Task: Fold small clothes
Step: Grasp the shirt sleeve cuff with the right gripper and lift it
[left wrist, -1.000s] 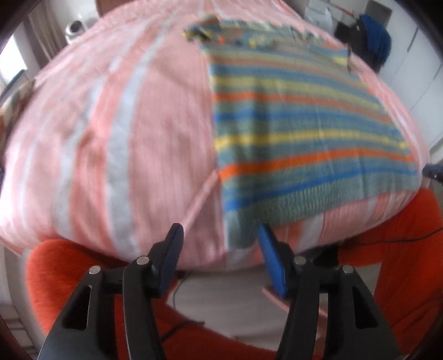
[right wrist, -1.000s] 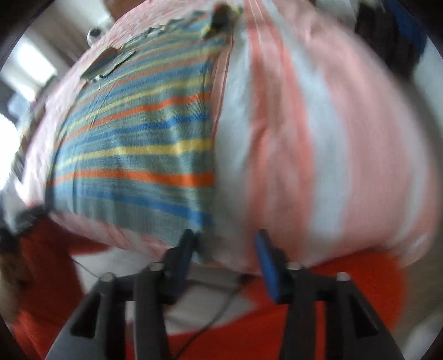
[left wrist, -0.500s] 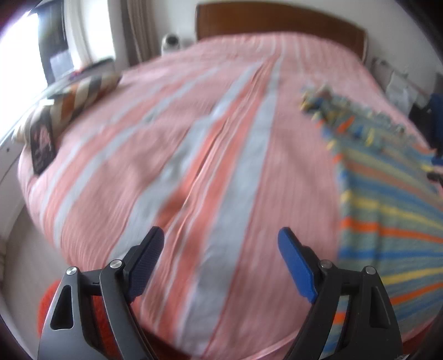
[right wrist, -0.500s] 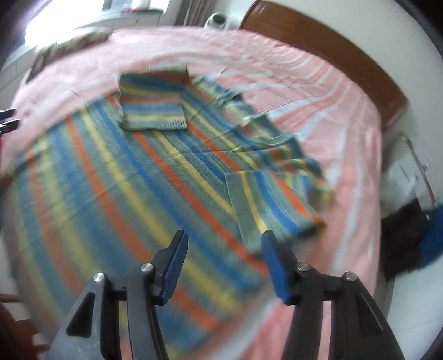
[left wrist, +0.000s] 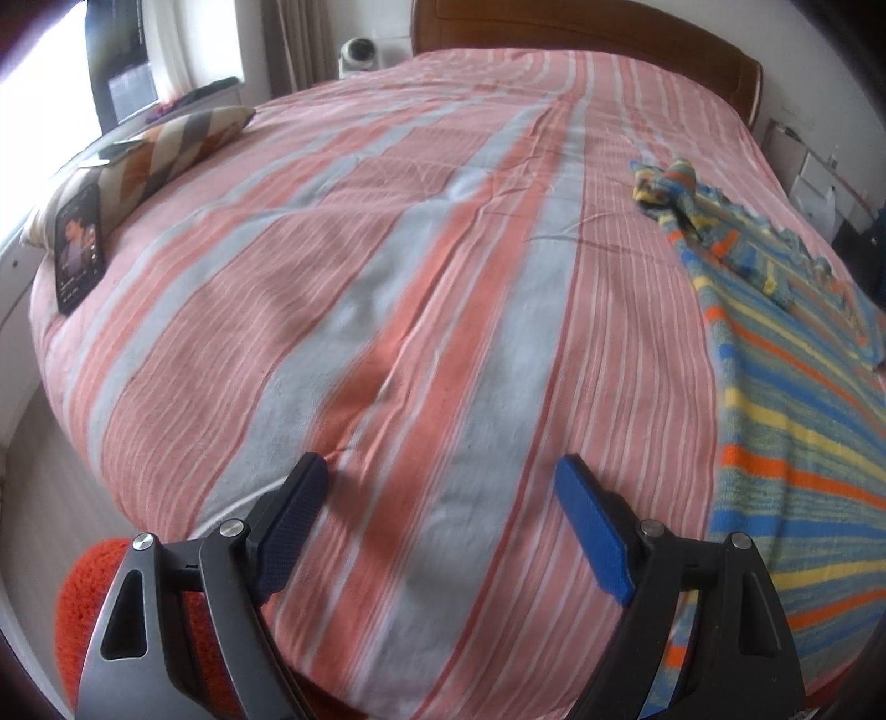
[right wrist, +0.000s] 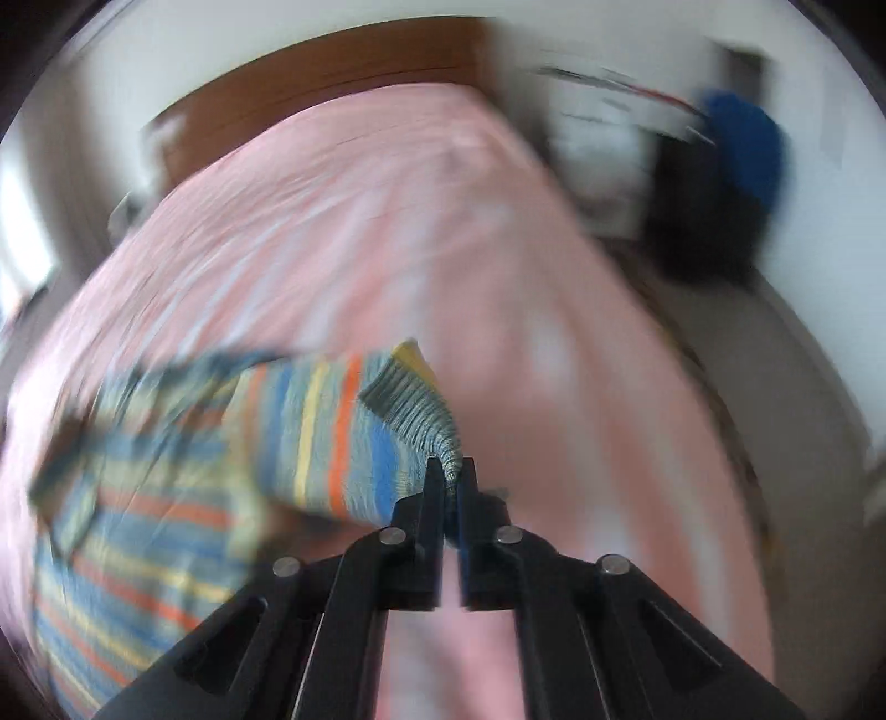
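- Two handheld grippers work over a bed (left wrist: 387, 266) covered in pink, salmon and pale grey stripes.
- Left gripper (left wrist: 443, 487) hangs over the near edge of the bed with its jaws spread wide and nothing between them; its blue pads (left wrist: 592, 531) sit above bare bedspread.
- A striped knitted sweater (left wrist: 792, 421) in blue, yellow, orange and grey-green lies flat along the right side of the bed, reaching down to the near edge, just beside the left gripper's right finger but apart from it.
- One bunched part of the sweater lies farther up the bed toward the wooden headboard (left wrist: 581, 27).
- Right gripper (right wrist: 451, 471) has just closed, and its jaws are pressed together on the ribbed grey-green cuff (right wrist: 421, 415) of the sweater's sleeve (right wrist: 326, 437).
- That sleeve is lifted off the bedspread and stretches back to the left toward the body of the sweater, which is blurred in the right wrist view.
- A chevron-patterned cushion (left wrist: 160, 149) rests at the far left corner of the bed.
- A dark phone (left wrist: 80, 246) leans at the left edge, touching the cushion's near end.
- Something orange and fuzzy (left wrist: 83, 609) shows below the near left edge of the bed; what it is cannot be told.
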Tool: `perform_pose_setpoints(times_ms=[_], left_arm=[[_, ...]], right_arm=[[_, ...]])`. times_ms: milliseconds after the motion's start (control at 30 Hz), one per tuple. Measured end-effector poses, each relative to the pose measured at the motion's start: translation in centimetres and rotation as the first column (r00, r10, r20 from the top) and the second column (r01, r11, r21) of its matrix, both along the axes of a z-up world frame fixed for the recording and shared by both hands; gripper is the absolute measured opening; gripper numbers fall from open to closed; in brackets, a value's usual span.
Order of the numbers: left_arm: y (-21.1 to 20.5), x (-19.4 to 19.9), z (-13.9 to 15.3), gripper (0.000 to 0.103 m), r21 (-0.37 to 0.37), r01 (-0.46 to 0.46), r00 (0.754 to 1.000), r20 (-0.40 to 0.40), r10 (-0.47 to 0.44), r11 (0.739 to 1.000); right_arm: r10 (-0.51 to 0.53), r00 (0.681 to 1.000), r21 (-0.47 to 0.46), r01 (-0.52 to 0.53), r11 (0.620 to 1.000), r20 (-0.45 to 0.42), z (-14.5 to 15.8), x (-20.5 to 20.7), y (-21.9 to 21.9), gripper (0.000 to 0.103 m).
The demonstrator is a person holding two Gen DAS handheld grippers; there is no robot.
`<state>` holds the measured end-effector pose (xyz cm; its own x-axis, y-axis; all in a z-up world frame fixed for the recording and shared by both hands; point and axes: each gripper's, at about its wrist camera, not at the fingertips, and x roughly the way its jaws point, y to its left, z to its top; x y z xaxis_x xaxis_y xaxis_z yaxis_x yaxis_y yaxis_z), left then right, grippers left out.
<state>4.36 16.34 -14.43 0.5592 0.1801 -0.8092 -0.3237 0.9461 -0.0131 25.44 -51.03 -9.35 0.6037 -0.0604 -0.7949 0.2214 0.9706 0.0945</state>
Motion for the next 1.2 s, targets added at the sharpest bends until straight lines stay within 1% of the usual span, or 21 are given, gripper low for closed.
perform_pose_setpoints(times_ms=[67,167,333,400,467,533,667,800,900,1000,1067,1133,1200], left_arm=[[-0.1,0.1,-0.1,0.086,0.001,-0.007,1.000,-0.002,0.007,1.000],[-0.3,0.2,-0.2,0.086,0.016,-0.010,1.000,-0.001,0.010,1.000],[-0.7,0.0,-0.4,0.087,0.050,-0.006,1.000,-0.001,0.006,0.999],[-0.7,0.1,-0.4,0.087,0.054,-0.009,1.000,-0.002,0.009,0.998],[-0.6,0.1,-0.5,0.088,0.055,-0.010,1.000,-0.004,0.010,0.998],[-0.6,0.1,-0.5,0.088,0.056,-0.009,1.000,-0.003,0.009,0.998],[-0.5,0.0,-0.5,0.088,0.049,-0.011,1.000,-0.004,0.011,0.999],[-0.5,0.1,-0.5,0.088,0.044,-0.012,1.000,-0.005,0.012,0.999],[-0.4,0.1,-0.5,0.088,0.039,-0.009,1.000,-0.006,0.009,0.999],[-0.3,0.1,-0.6,0.088,0.028,-0.008,1.000,-0.009,0.009,1.000],[-0.3,0.1,-0.6,0.088,0.026,-0.008,1.000,-0.010,0.008,1.000],[-0.3,0.1,-0.6,0.088,0.026,-0.006,1.000,-0.011,0.007,1.000],[-0.3,0.0,-0.6,0.088,0.027,-0.005,1.000,-0.012,0.006,1.000]], right_arm=[[-0.069,0.997,0.034,0.070,0.997,-0.030,-0.9,-1.4,-3.2,0.003],[-0.153,0.987,0.100,0.158,0.982,-0.057,-2.3,-3.3,-5.6,0.003],[-0.236,0.971,0.150,0.239,0.959,-0.037,-3.1,-5.8,-7.8,0.002],[-0.244,0.969,0.153,0.248,0.957,-0.044,-3.2,-6.5,-8.3,0.002],[-0.242,0.967,0.126,0.250,0.960,-0.081,-4.0,-6.2,-8.5,0.002],[-0.235,0.967,0.145,0.248,0.958,-0.103,-4.9,-6.0,-8.5,0.002],[-0.218,0.972,0.141,0.229,0.963,-0.085,-4.7,-5.8,-8.3,0.003],[-0.213,0.972,0.117,0.223,0.968,-0.097,-4.6,-5.5,-8.0,0.003],[-0.213,0.969,0.103,0.226,0.969,-0.122,-4.7,-5.0,-7.8,0.003],[-0.215,0.965,0.140,0.236,0.962,-0.153,-5.5,-5.1,-8.0,0.003],[-0.222,0.965,0.164,0.244,0.956,-0.142,-5.7,-5.4,-8.4,0.004],[-0.259,0.957,0.183,0.280,0.942,-0.131,-5.6,-6.1,-9.4,0.007],[-0.311,0.943,0.217,0.331,0.918,-0.120,-5.3,-7.1,-10.8,0.015]])
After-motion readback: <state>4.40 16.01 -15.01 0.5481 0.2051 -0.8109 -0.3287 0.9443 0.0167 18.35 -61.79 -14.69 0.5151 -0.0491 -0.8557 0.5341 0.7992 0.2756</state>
